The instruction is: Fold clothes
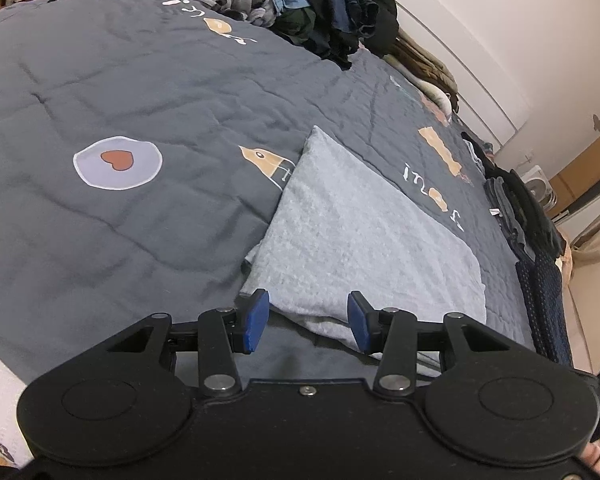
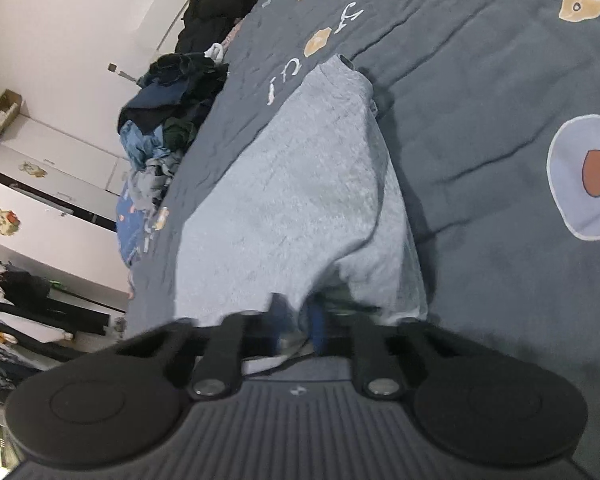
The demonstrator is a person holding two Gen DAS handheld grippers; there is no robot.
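Observation:
A light grey folded garment (image 1: 352,232) lies on the dark grey bed cover (image 1: 120,80). In the left wrist view its near edge lies between the blue pads of my left gripper (image 1: 308,322). Those jaws stand apart and the pads do not press on the cloth. In the right wrist view the same garment (image 2: 292,184) stretches away from my right gripper (image 2: 298,320), which is blurred. Its blue pads sit close together with the garment's near edge bunched and lifted between them.
A heap of unfolded dark and blue clothes (image 1: 300,4) sits at the far side of the bed, also seen in the right wrist view (image 2: 168,120). Folded dark items (image 1: 520,208) are stacked along the bed's right edge. White wardrobes (image 2: 40,220) stand beyond the bed.

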